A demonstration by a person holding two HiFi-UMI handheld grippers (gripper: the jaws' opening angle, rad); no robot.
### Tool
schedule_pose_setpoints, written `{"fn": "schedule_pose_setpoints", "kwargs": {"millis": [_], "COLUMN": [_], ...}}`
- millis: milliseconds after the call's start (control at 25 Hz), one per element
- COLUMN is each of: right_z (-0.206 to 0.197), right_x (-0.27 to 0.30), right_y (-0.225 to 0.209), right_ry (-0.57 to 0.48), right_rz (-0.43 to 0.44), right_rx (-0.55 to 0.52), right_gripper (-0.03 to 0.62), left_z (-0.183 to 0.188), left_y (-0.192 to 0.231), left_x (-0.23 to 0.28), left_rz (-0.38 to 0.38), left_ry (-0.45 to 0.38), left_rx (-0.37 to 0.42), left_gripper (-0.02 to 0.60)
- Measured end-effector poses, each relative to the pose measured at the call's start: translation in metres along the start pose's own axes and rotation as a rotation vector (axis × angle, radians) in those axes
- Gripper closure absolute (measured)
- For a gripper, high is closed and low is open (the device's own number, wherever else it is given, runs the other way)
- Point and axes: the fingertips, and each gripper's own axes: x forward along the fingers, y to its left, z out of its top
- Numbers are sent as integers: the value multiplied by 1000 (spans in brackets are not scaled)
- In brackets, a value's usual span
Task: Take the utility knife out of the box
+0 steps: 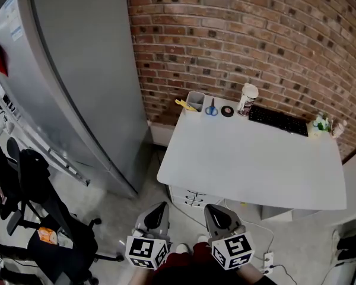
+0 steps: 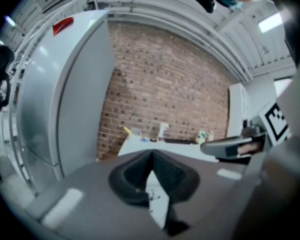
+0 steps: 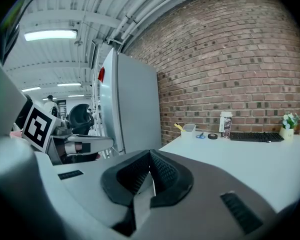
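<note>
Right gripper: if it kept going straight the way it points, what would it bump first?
Probably the white table, around its near left corner; the right gripper, shut and empty, aims there. Depth is unclear, so it might slip past toward the grey fridge.

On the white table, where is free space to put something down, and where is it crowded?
The table is bare from its front edge to the back row. Crowded only along the brick wall: box, scissors, tape roll, cup, keyboard, small plant.

Yellow utility knife [image 1: 184,104] leans out of the pale box [image 1: 196,101].
</note>
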Motion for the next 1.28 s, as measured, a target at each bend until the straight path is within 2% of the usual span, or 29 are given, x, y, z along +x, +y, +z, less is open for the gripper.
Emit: {"fn": "schedule_pose_setpoints", "kwargs": {"millis": [640, 1280], "right_z": [14, 27], "right_x": [50, 116], "right_y": [-31, -90], "right_ry": [1, 33], "right_rz": [7, -8], "right_rx": [2, 20], "right_gripper": [586, 586], "left_z": [24, 35], "left_y": [29, 57], "left_x": [67, 154], "left_rz": [-5, -2], "left_ry": [-3, 34], "left_rx": [46, 36], "left_gripper": [578, 578]}}
